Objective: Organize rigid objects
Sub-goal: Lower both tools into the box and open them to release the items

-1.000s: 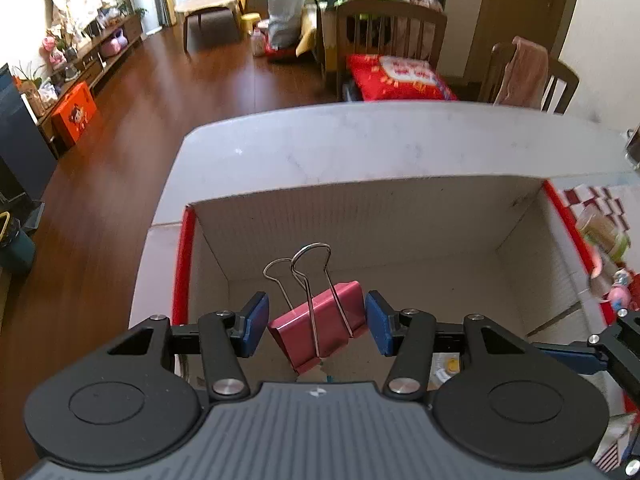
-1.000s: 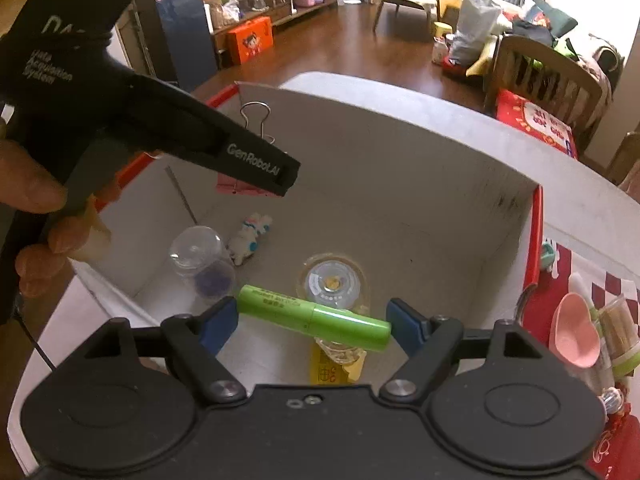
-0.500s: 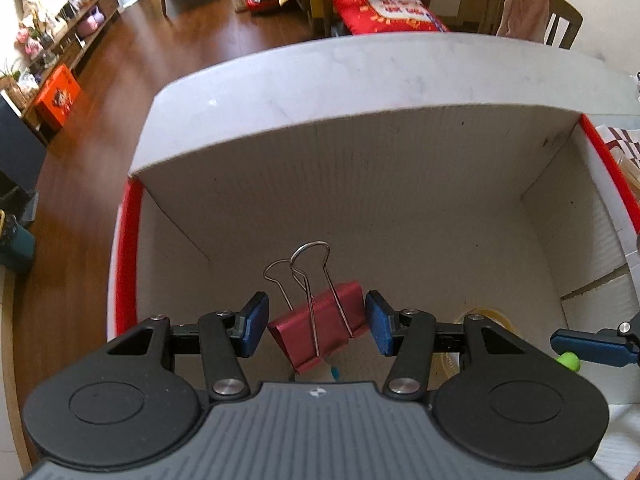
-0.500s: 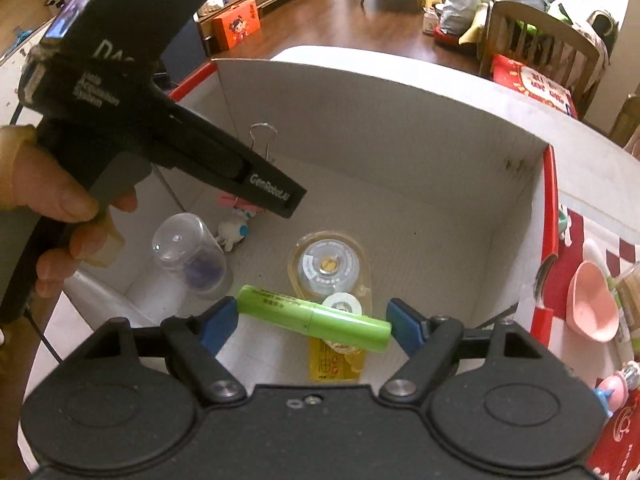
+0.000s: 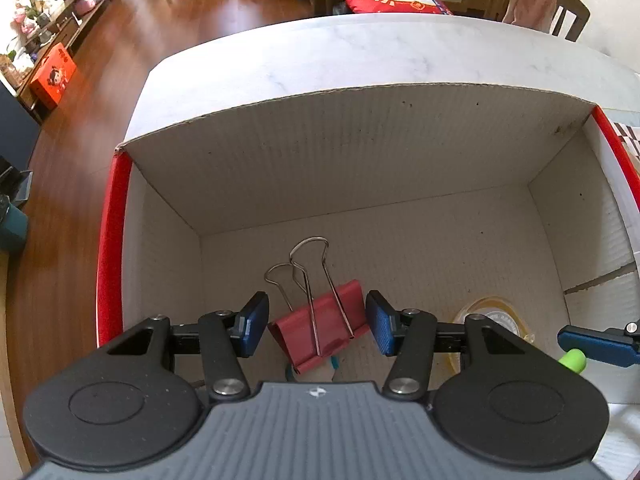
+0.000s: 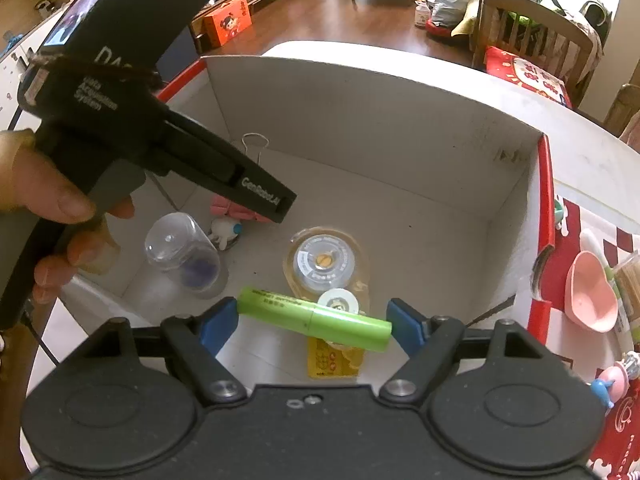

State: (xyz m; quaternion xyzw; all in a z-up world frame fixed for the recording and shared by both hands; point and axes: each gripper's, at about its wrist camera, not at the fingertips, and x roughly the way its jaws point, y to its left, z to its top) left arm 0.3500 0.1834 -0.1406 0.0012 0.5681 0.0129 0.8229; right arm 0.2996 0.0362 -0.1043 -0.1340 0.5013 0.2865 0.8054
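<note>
A white cardboard box (image 5: 360, 152) with red outer walls stands on the table. My left gripper (image 5: 316, 322) is shut on a red binder clip (image 5: 320, 332), wire handles pointing away, low inside the box's left half. In the right wrist view the clip (image 6: 236, 210) hangs just above a small white figurine (image 6: 226, 232), under the left gripper's black body (image 6: 120, 120) held by a hand. My right gripper (image 6: 314, 320) is shut on a green tube (image 6: 316, 318), gripped end to end over the box's near side. Its blue finger (image 5: 596, 344) shows in the left wrist view.
On the box floor lie a clear plastic cup (image 6: 184, 256), a round tape dispenser (image 6: 324, 260) and a yellow packet (image 6: 336, 360). A pink heart-shaped dish (image 6: 592, 292) and small toys sit on a red checked cloth to the box's right. Chairs stand beyond the table.
The left gripper has tipped downward and sunk into the box with the clip still in it. The right gripper has barely moved and still has the green tube.
</note>
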